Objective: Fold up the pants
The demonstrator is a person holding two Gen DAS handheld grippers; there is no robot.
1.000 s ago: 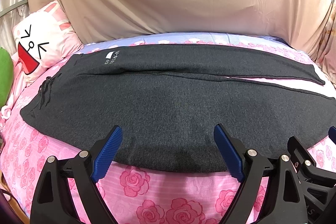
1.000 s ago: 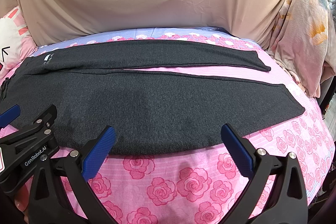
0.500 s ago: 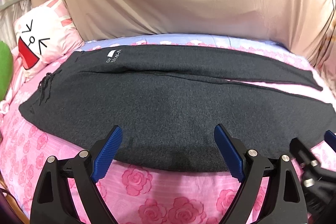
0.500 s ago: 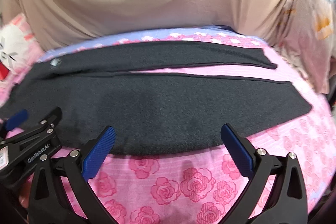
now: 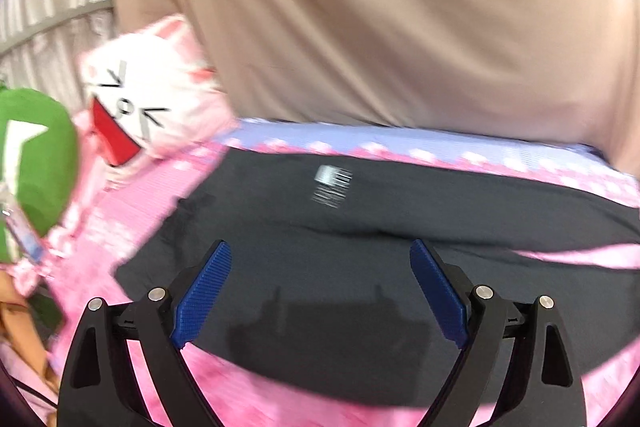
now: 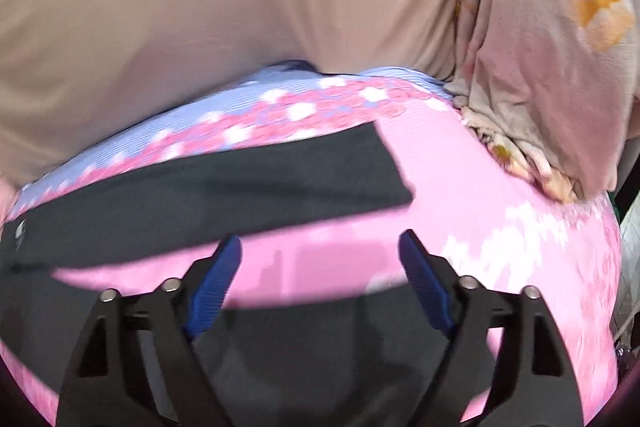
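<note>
Flanking pants (image 5: pixel 360 227): cat pillow (image 5: pixel 156 95), blanket (image 6: pixel 540 67)

Setting: a home bedroom. Indicators: a bed with a pink rose-print sheet (image 6: pixel 472 187) fills the lower half of both views. A beige cover (image 5: pixel 380 19) spans the top of each frame. A white rabbit-face pillow (image 5: pixel 148 99) and a green plush (image 5: pixel 36 163) sit at the left of the left view. A floral blanket (image 6: pixel 552 67) hangs at upper right of the right view.
</note>
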